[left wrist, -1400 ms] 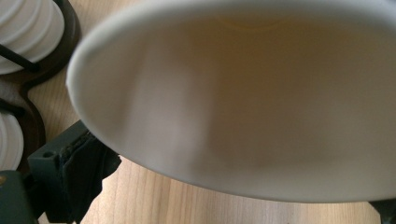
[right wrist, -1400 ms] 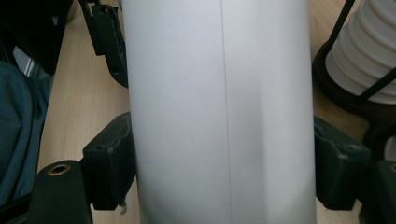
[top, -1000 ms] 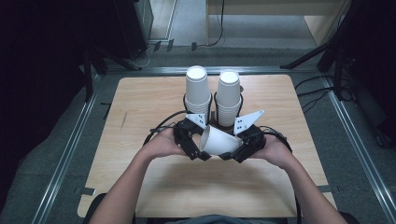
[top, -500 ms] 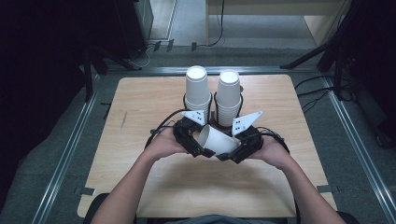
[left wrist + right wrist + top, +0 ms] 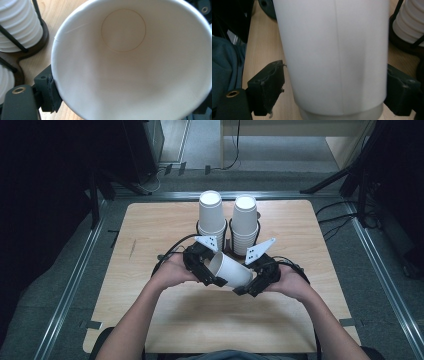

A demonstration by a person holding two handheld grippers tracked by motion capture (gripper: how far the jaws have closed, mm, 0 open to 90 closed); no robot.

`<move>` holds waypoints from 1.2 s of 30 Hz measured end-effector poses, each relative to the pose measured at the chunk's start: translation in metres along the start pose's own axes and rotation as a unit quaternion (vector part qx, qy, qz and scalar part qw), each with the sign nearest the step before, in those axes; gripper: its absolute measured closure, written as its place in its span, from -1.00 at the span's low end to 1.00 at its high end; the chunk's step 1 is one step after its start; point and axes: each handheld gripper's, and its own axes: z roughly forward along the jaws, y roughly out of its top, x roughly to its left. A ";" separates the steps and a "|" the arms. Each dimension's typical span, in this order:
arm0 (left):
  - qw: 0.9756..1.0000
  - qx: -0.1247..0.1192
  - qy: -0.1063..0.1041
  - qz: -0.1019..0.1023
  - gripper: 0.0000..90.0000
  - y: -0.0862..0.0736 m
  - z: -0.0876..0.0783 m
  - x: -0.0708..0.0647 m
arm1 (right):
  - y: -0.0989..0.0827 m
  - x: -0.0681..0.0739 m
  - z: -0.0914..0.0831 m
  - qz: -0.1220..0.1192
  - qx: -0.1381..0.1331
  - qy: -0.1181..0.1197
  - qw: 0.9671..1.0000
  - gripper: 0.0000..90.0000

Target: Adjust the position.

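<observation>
A white paper cup (image 5: 231, 269) lies on its side above the table, between the two grippers. Its mouth faces my left gripper (image 5: 212, 272). In the left gripper view I look into the cup (image 5: 130, 62), and a black pad (image 5: 51, 92) presses on its rim. The left jaws have just been closing on it. My right gripper (image 5: 248, 282) straddles the cup's base end. In the right gripper view its jaws have just been opening: the left finger (image 5: 268, 85) stands off the cup wall (image 5: 332, 50) with a gap.
Two tall stacks of white cups (image 5: 212, 212) (image 5: 245, 217) stand in dark wire holders just beyond the grippers. The wooden table (image 5: 150, 230) has metal rails along its sides. The person's forearms come in from the bottom.
The cup has tipped slightly, its mouth now turned more to the left gripper. Both hands stay almost where they were.
</observation>
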 end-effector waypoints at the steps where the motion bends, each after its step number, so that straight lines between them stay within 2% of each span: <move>1: 1.000 0.005 0.004 0.001 -0.76 0.001 -0.001 -0.001 | 0.000 0.000 0.001 0.000 0.003 -0.005 1.000 -0.69; 7: 0.998 0.051 0.025 0.020 -0.76 0.006 -0.005 -0.006 | -0.001 0.000 0.003 0.004 0.011 -0.007 1.000 -0.69; 11: 0.997 0.068 0.037 0.026 -0.76 0.007 -0.004 -0.008 | -0.002 -0.001 0.004 0.000 0.012 -0.013 1.000 -0.69; 13: 0.996 0.078 0.034 0.027 -0.76 0.008 -0.003 -0.008 | -0.002 -0.001 0.005 -0.001 0.011 -0.015 1.000 -0.69; 18: 0.991 0.120 0.041 0.045 -0.76 0.013 0.002 -0.008 | -0.001 0.000 0.008 0.000 0.012 -0.016 1.000 -0.69; 22: 0.988 0.136 0.043 0.059 -0.77 0.016 0.007 -0.008 | -0.001 0.000 0.011 -0.005 0.014 -0.020 1.000 -0.69; 25: 0.986 0.149 0.050 0.059 -0.77 0.016 0.011 -0.006 | -0.001 -0.001 0.013 -0.005 0.012 -0.023 1.000 -0.69; 28: 0.984 0.160 0.053 0.057 -0.77 0.016 0.016 -0.005 | -0.003 -0.004 0.018 0.005 0.013 -0.026 1.000 -0.68; 32: 0.981 0.179 0.054 0.059 -0.77 0.017 0.021 -0.003 | -0.005 -0.006 0.025 0.004 0.007 -0.019 1.000 -0.66; 36: 0.980 0.185 0.046 0.058 -0.78 0.018 0.027 -0.004 | -0.004 -0.005 0.031 0.002 0.006 -0.012 1.000 -0.66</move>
